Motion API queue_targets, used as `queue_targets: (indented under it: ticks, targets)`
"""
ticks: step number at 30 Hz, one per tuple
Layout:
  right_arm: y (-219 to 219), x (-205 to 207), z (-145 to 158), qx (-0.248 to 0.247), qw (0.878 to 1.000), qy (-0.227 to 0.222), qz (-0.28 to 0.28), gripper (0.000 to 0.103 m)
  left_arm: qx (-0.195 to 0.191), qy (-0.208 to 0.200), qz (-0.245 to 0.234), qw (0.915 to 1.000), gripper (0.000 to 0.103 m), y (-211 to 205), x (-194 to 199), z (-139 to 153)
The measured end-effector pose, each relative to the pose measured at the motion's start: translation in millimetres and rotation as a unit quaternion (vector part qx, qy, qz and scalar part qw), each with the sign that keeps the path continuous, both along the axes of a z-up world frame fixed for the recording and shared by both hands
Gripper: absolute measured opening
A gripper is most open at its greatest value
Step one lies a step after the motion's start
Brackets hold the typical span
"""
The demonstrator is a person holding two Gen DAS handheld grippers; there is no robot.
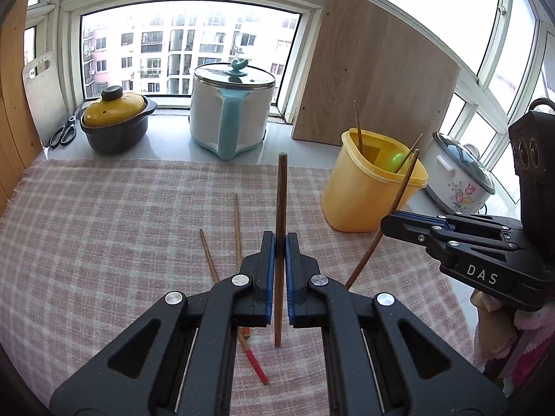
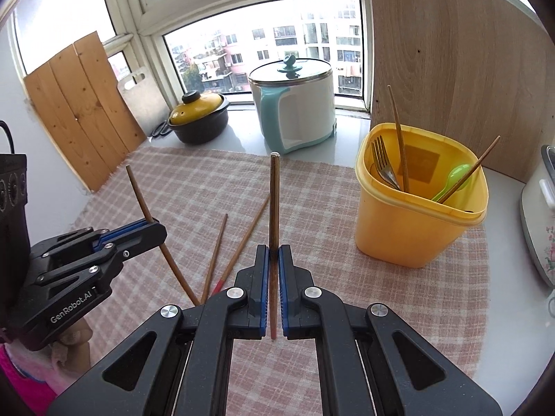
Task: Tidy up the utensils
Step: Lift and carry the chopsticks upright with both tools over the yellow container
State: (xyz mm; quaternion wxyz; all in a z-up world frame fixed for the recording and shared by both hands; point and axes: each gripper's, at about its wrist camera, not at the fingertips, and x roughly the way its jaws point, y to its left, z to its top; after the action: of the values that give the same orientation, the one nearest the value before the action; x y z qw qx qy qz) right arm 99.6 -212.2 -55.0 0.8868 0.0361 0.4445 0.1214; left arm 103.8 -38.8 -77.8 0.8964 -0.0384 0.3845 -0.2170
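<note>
Pink-and-white checked cloth [image 1: 104, 215] covers a windowsill counter, and the landmark for all positions below is the yellow container [image 2: 419, 208] standing at the cloth's right edge. Inside the container rest a fork [image 2: 381, 164], a green spoon [image 2: 454, 178] and two brown chopsticks [image 2: 399, 138], one upright and one leaning on the rim. Left gripper [image 1: 280, 242] has its jaws closed narrowly on a dark chopstick [image 1: 280, 201], held up off the cloth, well to the left of the container. Right gripper [image 2: 273, 253] likewise pinches a second chopstick [image 2: 274, 201] between narrow jaws, nearer the container and just to its left. Two loose chopsticks [image 2: 239, 249], at least one with a red end, lie crossed on the cloth left of the container, between and below the two tools. Behind the container stands a wooden board [image 1: 374, 79]; farther left along the sill are a white electric pot [image 1: 232, 111], a yellow-lidded casserole [image 1: 116, 118] and scissors [image 1: 64, 133]. Judged step: both picks are complete and transport to the container is in hand. The next move would call for carrying each chopstick over the rim, lower tip pointing down into the opening, clear of the utensils already inside, then opening the jaws; the two loose chopsticks remain to be collected.
</note>
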Motion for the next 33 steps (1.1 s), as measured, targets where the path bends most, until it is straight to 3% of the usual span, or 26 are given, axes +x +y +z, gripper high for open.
queue_targets:
  ticks: [33]
  targets:
    - [-90, -10, 72, 0.015, 0.995, -0.077, -0.069, 0.004, -0.035, -0.078, -0.053, 0.9949, 0.003, -75, 29, 73]
